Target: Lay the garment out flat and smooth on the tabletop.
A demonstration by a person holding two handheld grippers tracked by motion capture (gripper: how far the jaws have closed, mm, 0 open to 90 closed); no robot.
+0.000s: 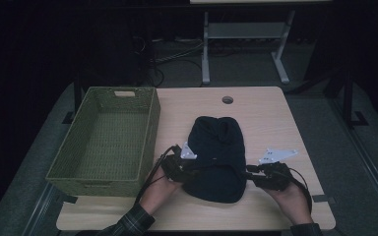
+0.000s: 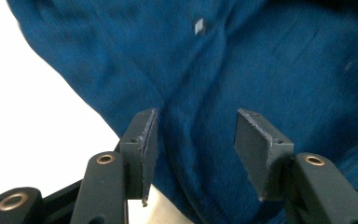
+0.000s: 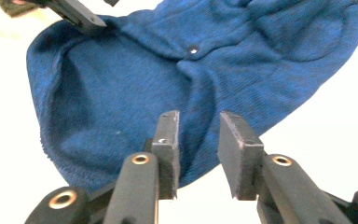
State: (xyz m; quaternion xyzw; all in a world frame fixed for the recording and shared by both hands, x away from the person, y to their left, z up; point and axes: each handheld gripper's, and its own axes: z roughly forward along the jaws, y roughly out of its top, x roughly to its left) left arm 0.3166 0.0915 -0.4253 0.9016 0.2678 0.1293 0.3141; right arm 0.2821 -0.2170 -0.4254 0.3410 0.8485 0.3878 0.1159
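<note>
A dark blue knitted garment lies flat on the wooden table, just right of a green woven basket. The left gripper sits at the garment's left edge; in the left gripper view its jaws stand well apart with the blue knit running between them, the pads not pressing on it. The right gripper is at the garment's right edge; in the right gripper view its jaws are a narrow gap apart over the hem of the cloth, nothing pinched between them. A small pale snap shows on the fabric
</note>
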